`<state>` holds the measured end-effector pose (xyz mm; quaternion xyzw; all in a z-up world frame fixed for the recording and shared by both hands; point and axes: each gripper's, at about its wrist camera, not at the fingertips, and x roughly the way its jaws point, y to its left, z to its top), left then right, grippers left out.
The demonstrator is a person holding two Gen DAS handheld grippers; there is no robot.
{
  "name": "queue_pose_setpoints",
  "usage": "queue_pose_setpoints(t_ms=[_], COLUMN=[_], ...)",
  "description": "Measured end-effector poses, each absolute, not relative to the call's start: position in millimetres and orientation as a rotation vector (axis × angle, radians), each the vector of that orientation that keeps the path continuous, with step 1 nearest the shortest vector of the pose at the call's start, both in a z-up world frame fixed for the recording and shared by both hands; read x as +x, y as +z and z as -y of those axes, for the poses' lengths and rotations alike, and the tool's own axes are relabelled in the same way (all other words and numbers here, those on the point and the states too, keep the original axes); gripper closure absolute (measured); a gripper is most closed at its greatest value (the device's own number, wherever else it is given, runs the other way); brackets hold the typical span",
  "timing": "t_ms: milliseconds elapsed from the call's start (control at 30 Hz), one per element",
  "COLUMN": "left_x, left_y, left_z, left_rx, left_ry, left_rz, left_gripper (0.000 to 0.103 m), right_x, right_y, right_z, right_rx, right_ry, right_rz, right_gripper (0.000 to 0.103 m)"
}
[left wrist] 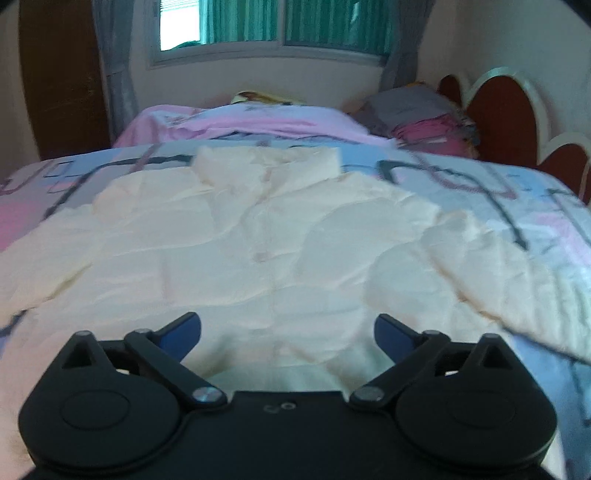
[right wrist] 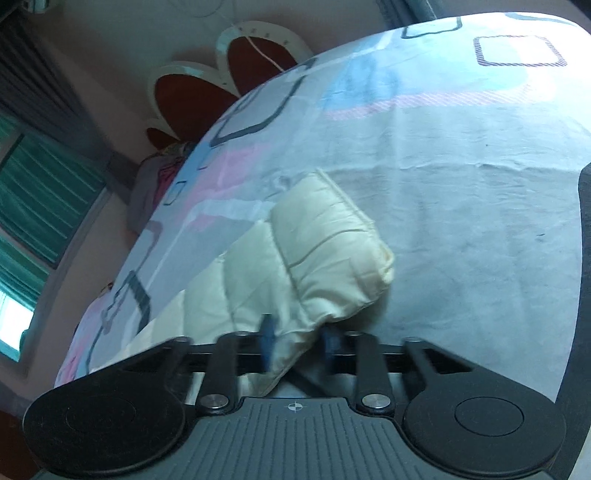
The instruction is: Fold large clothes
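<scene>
A cream quilted puffer jacket point(left wrist: 258, 236) lies spread front-up on the bed, collar at the far end, sleeves out to both sides. My left gripper point(left wrist: 288, 332) is open and empty, its blue-padded fingers apart just above the jacket's hem. In the right wrist view, my right gripper point(right wrist: 299, 339) is shut on the jacket's sleeve point(right wrist: 325, 251) and the cuff end juts forward past the fingers, over the sheet.
The bed has a patterned blue, pink and white sheet point(left wrist: 517, 206) point(right wrist: 461, 184). Folded bedding and pillows point(left wrist: 424, 118) lie at the far end by the red headboard point(left wrist: 502, 118). A window with green blinds point(left wrist: 273, 22) is behind.
</scene>
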<state>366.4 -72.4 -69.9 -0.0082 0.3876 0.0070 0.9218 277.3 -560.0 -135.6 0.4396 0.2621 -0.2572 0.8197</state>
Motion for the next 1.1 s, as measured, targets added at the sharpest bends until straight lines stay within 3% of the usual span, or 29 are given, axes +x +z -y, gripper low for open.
queue_pose_setpoints(t_ms=[67,267,500,733,900,1100], left_x=[366,365,371,357,343,337], left_y=[-69,-67,-68,-67,-67,-66], left_z=[59,8,-57,-131,-180,-214], left_rx=[-0.026,-0.077,-0.139,-0.18,-0.284,-0.383], left_ry=[0.01,0.047,0.051,0.115,0.097,0.081], left_rz=[-0.798,-0.748,-0.765,-0.757,-0.747,-0.729], left_gripper=[0.0,0.0,0.006,0.004,0.019,0.017], right_x=[288,314,359,404,409,407], right_y=[-129,-71,-18,-37,-71,-106], right_z=[556,501,362,197,101,22], right_rx=[0.866,0.589,0.342,0.188,0.105,0.022], right_ry=[-0.547,-0.428,-0.134,0.187,0.362,0.527], right_rz=[-0.57,-0.492,-0.466,-0.57,-0.673,-0.757], right_gripper=[0.097,0.099,0.099,0.099,0.099,0.099])
